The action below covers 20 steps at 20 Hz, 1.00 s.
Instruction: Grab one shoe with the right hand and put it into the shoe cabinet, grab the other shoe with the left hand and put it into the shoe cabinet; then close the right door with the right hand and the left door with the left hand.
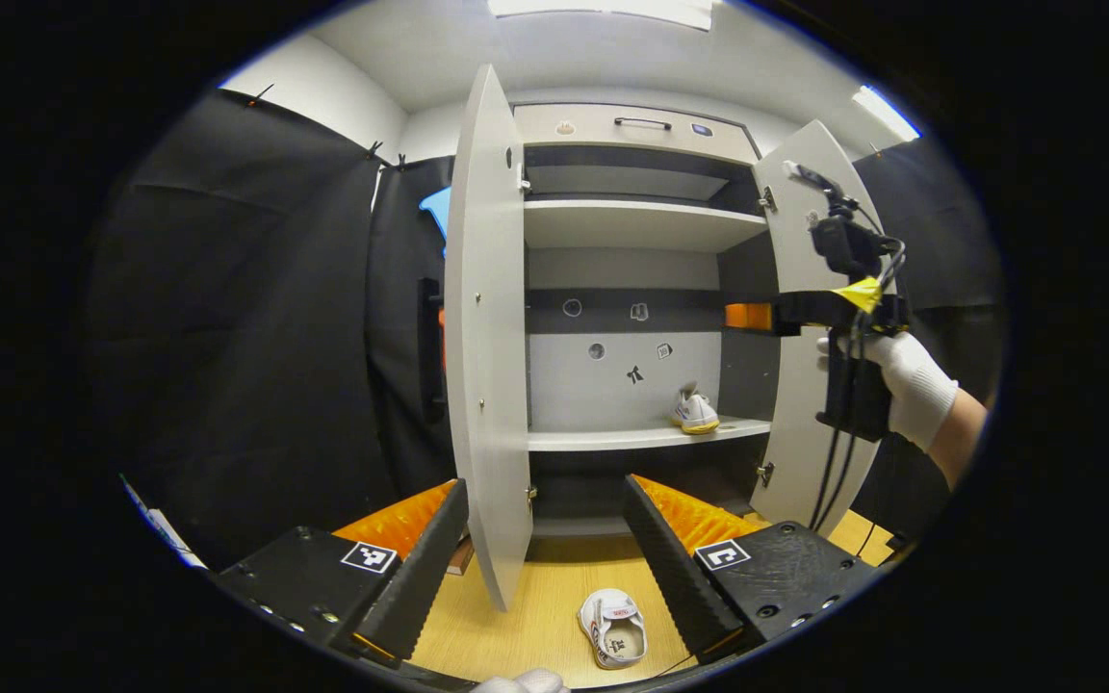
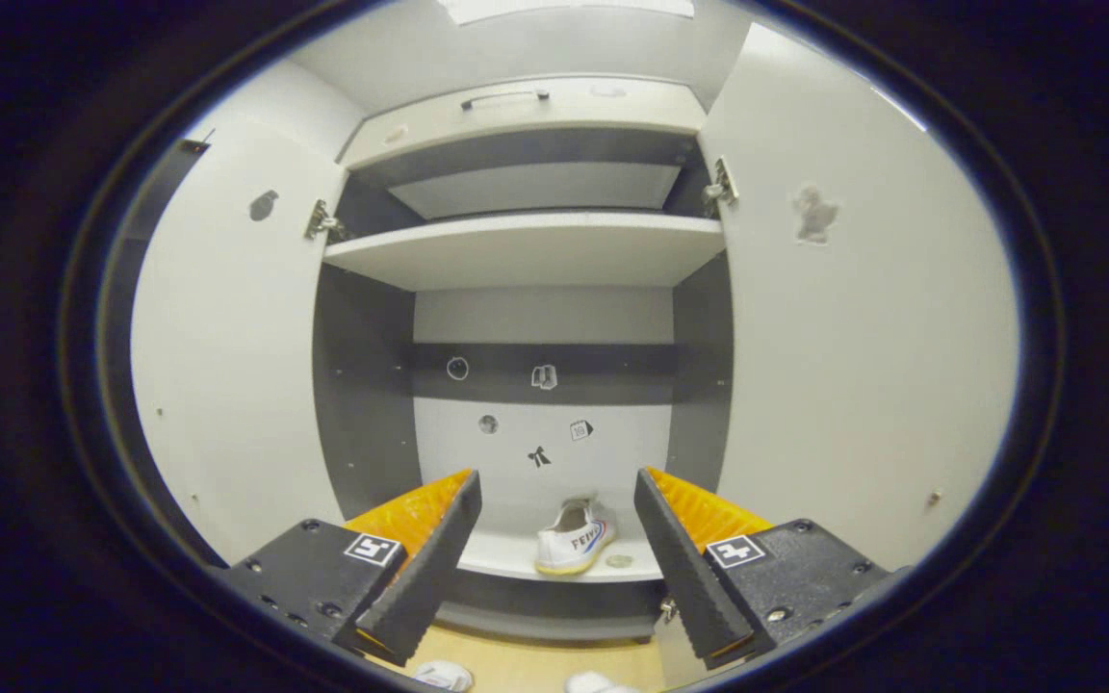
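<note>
One white shoe (image 1: 696, 412) (image 2: 574, 541) stands on the lower shelf (image 1: 612, 438) of the shoe cabinet, toward its right side. The other white shoe (image 1: 614, 628) lies on the wooden floor in front of the cabinet, between my left gripper's fingers and below them. My left gripper (image 1: 545, 568) is open and holds nothing. My right gripper (image 2: 554, 568) is open and empty, facing the shelf with the shoe a little ahead of it. In the left gripper view the right gripper (image 1: 742, 316) hangs at the cabinet's right side, held by a gloved hand (image 1: 911, 385).
Both cabinet doors stand open: the left door (image 1: 487, 366) (image 2: 227, 337) edge-on just ahead of my left gripper, the right door (image 1: 800, 289) (image 2: 853, 366) beside the right gripper. An upper shelf (image 1: 641, 223) and a top drawer (image 1: 641, 125) sit above. Black cloth walls flank the cabinet.
</note>
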{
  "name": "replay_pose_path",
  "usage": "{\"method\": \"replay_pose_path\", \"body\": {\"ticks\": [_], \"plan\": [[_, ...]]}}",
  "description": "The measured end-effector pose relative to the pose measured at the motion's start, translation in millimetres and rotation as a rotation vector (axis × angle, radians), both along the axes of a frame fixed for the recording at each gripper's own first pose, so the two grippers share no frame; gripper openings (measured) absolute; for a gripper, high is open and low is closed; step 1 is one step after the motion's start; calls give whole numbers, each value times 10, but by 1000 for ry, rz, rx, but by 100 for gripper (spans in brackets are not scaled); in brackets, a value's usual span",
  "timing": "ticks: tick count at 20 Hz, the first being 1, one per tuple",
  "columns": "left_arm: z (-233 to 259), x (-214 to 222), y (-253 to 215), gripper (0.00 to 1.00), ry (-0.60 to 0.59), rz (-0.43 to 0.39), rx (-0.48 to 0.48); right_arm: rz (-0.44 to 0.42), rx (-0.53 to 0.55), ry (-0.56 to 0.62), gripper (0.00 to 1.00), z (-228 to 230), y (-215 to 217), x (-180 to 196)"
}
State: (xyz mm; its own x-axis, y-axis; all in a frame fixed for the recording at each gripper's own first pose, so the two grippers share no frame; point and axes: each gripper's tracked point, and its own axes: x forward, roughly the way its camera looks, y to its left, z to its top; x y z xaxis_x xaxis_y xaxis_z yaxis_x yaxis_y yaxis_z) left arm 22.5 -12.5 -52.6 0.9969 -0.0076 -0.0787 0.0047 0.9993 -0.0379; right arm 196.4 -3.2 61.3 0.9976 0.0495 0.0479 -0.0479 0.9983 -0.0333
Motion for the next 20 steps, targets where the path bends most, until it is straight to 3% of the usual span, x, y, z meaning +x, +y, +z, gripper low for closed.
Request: {"method": "replay_pose_path", "body": {"ticks": [5, 7, 13, 17, 20], "plan": [[-47, -14, -99, 100, -11, -40, 20, 2, 24, 16, 100, -447, -197, -830], [-108, -27, -152, 96, -11, -52, 30, -6, 25, 22, 100, -645, -288, -1094], [-481, 6, -361, 100, 48, -102, 43, -32, 44, 56, 100, -783, -498, -1424], [-1224, 26, -516, 96, 154, -124, 67, -28, 3, 85, 100, -850, -508, -1484], [-1956, -22, -679, 97, 287, -157, 32, -20, -16, 137, 100, -977, -514, -1501]]}}
